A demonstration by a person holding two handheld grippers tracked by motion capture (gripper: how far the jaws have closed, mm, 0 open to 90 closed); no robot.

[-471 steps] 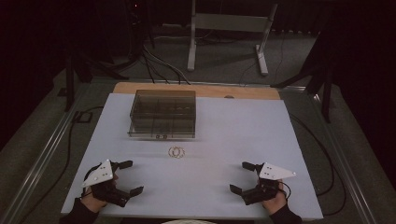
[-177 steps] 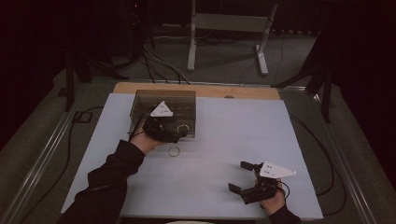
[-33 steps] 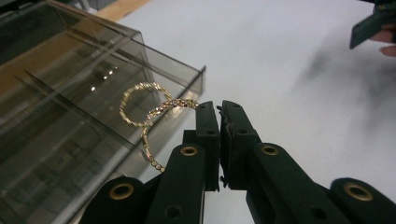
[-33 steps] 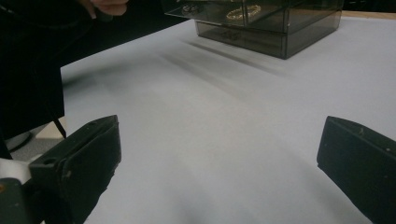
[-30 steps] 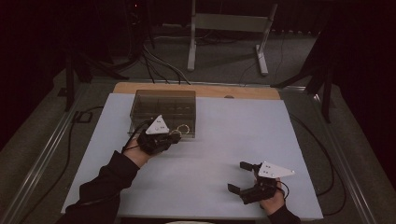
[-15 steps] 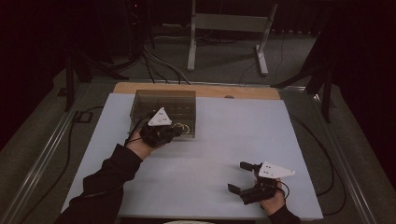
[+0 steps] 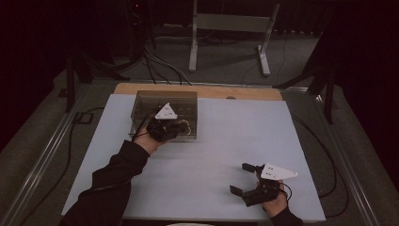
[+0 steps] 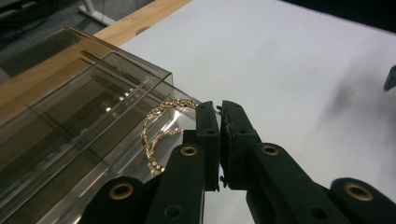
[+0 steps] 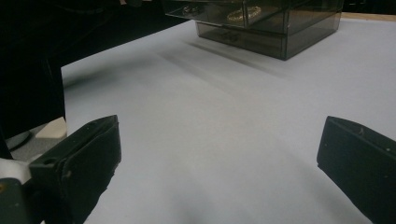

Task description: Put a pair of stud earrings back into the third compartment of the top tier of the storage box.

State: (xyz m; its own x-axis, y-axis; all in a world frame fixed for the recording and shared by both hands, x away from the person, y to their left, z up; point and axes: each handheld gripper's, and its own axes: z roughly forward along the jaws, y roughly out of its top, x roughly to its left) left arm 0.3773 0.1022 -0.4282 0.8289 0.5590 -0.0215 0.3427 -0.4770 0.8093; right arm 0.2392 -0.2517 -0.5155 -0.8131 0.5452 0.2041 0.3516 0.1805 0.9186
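Observation:
A gold bracelet (image 8: 156,128) curls from the tips of my left gripper (image 8: 219,106), whose jaws are shut on one end of it. It hangs over the pulled-out drawer (image 8: 93,154) of a smoky clear box (image 7: 162,101) at the table's far left. From above, the left gripper (image 7: 181,126) sits at the box's front with the bracelet (image 7: 187,126) just to its right. Whether the chain rests on the drawer floor I cannot tell. My right gripper (image 7: 239,178) lies near the front right, open with nothing between its jaws. In its own view, the right gripper (image 9: 219,154) faces the box (image 9: 261,28) and the bracelet (image 9: 243,13).
The white table top (image 7: 244,132) has a wooden strip (image 7: 244,92) along its far edge. Cables (image 7: 160,66) and a metal stand (image 7: 226,28) are on the floor beyond the table. A dark sleeve (image 7: 113,183) reaches in from the front left.
My left gripper has moved away from the person toward the box, carrying the bracelet with it. The right gripper has stayed where it was.

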